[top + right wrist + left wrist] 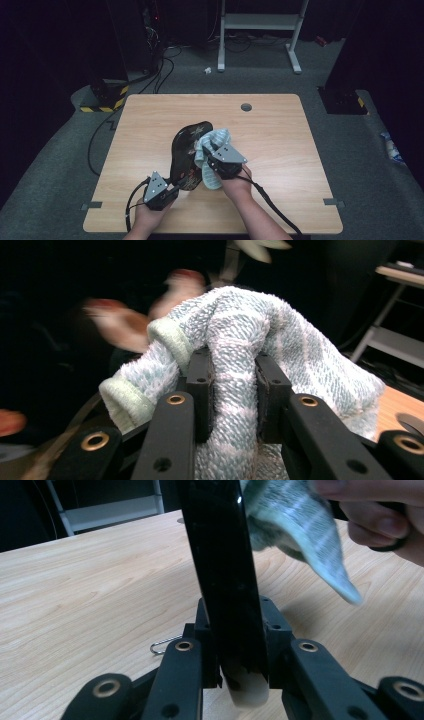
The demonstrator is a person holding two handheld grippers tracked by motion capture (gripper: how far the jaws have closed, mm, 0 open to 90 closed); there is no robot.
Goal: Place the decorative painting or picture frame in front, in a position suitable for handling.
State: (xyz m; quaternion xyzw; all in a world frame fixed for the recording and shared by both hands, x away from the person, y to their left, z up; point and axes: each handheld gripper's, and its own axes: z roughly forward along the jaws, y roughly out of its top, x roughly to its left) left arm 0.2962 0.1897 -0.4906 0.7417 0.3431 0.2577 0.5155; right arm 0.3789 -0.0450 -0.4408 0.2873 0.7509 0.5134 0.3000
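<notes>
Near the middle of the table (150, 120), a black lacquered tray (189, 150) with painted flowers is held up on its edge, tilted, and its lower end is close to the person. A light blue striped towel (212, 145) lies against the tray's upper right side, touching the decorated face. From the left gripper view, the left gripper (240, 645) is clenched on the lower rim of the tray and holds it upright, with the black edge rising straight between the two jaws. From the right gripper view, the right gripper (232, 375) is clamped on a bunched fold of the towel, and the cloth bulges over and around both jaws. I judge that the work in hand is wiping the tray with the towel, and that it is in the middle: the cloth is in contact near the top of the tray, so the lower part, near the left gripper, seems not yet reached. Whether the surface is already clean I cannot tell, because the painted face looks blurred behind the towel. A small metal clip (162, 645) lies on the wood beside the left gripper.
</notes>
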